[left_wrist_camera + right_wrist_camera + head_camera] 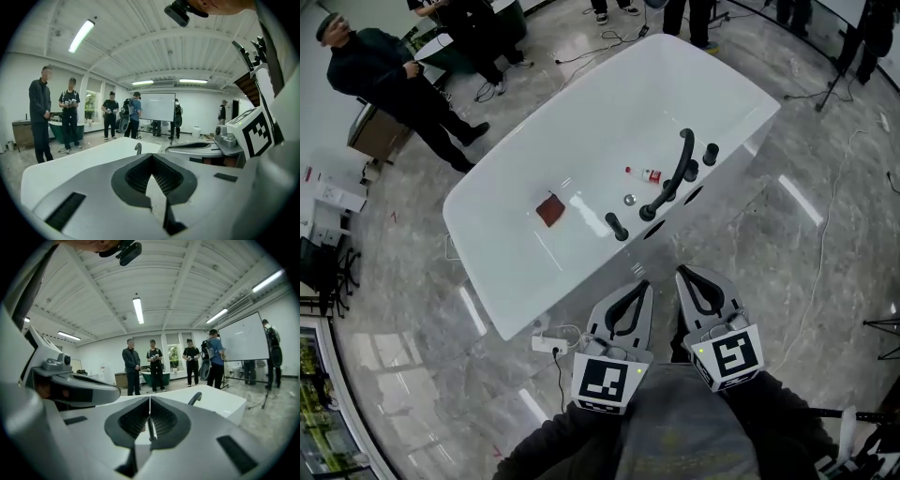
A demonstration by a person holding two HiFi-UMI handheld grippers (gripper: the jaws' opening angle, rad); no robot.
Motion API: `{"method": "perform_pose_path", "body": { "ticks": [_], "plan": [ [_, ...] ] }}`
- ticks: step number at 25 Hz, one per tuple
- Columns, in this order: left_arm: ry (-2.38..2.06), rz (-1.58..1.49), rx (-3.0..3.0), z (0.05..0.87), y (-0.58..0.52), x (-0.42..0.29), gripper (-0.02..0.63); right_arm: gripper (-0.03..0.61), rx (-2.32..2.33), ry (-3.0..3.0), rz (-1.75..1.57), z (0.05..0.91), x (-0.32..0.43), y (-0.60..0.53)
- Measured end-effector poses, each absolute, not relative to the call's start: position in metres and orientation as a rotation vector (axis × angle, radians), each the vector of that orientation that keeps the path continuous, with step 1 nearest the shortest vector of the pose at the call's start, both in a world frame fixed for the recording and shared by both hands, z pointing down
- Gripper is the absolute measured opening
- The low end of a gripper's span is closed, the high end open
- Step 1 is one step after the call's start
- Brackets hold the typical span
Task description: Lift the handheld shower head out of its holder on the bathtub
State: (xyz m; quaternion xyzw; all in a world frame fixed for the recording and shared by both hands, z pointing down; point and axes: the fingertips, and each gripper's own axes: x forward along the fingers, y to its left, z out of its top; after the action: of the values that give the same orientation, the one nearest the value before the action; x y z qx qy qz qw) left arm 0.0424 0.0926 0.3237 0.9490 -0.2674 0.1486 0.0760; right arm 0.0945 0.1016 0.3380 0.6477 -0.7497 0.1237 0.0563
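Observation:
A white bathtub stands ahead of me, with black fittings along its near rim. A short black handheld shower head stands upright in its holder there, left of the long curved spout and two knobs. My left gripper and right gripper hang side by side just short of the rim, both shut and empty. The left gripper view has the shut left gripper with the spout beyond it. The right gripper view has the right gripper shut, the spout behind it.
In the tub lie a red-brown cloth, a small bottle and the drain. A white power strip and cables lie on the floor at the tub's near corner. A person stands at the far left; others stand behind.

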Motion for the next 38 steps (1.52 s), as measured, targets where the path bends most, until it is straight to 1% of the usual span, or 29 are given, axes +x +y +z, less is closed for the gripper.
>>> {"method": "perform_pose_path", "body": {
  "ticks": [6,13,19,23,28,38],
  "plan": [
    [-0.917,0.483,2.775,0.329,0.094,0.06,0.003,0.005,1.877,-2.353,0.408,0.343,0.119,0.089],
    [-1.099,0.477,2.65,0.346,0.071,0.028,0.003,0.005,1.73,-2.427,0.427,0.36,0.097,0.059],
    [-1.207,0.415,2.604,0.349,0.023,-0.002,0.003,0.005,1.65,-2.455,0.387,0.363,0.074,0.017],
    [-1.22,0.386,2.58,0.346,0.0,-0.012,0.003,0.005,1.625,-2.449,0.357,0.356,0.067,-0.011],
    [-1.231,0.395,2.536,0.362,-0.027,-0.029,0.003,0.005,1.641,-2.452,0.353,0.362,0.055,-0.037],
    [-1.214,0.367,2.464,0.387,-0.074,-0.038,0.003,0.005,1.643,-2.439,0.316,0.371,0.051,-0.089]
  ]
}}
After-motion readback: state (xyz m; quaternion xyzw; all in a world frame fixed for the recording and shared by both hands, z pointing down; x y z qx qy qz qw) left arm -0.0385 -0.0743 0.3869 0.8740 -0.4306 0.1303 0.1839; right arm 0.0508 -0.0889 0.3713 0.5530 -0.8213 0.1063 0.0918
